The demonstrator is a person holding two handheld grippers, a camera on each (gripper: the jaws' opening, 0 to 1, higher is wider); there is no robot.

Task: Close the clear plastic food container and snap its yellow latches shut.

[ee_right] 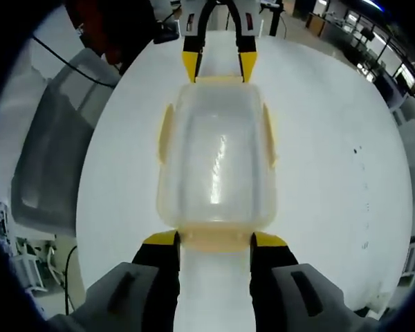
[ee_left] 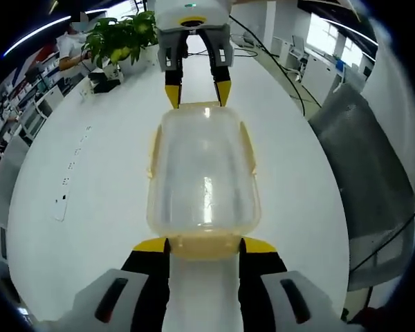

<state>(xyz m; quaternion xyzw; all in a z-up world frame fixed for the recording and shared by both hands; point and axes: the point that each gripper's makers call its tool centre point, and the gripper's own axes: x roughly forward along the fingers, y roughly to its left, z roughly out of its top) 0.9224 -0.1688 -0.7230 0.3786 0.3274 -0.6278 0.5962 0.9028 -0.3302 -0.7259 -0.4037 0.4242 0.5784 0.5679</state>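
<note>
A clear plastic food container (ee_left: 204, 173) (ee_right: 218, 159) lies lengthwise on the white table (ee_left: 90, 180) with its lid on. Yellow latches (ee_left: 249, 149) (ee_right: 268, 135) hang along its long sides, and a pale yellow latch (ee_left: 205, 247) (ee_right: 216, 238) sits at each short end. My left gripper (ee_left: 205, 245) stands open at the near end in the left gripper view, its yellow-tipped jaws either side of that end latch. My right gripper (ee_right: 216, 240) stands open the same way at the opposite end. Each gripper faces the other across the container: right gripper (ee_left: 198, 93), left gripper (ee_right: 218, 66).
A potted plant (ee_left: 121, 38) stands at the table's far end. A grey chair (ee_left: 373, 180) (ee_right: 52, 159) is drawn up beside the table. A black cable (ee_left: 280, 62) runs across the tabletop, and small flat items (ee_left: 61, 206) lie near one edge.
</note>
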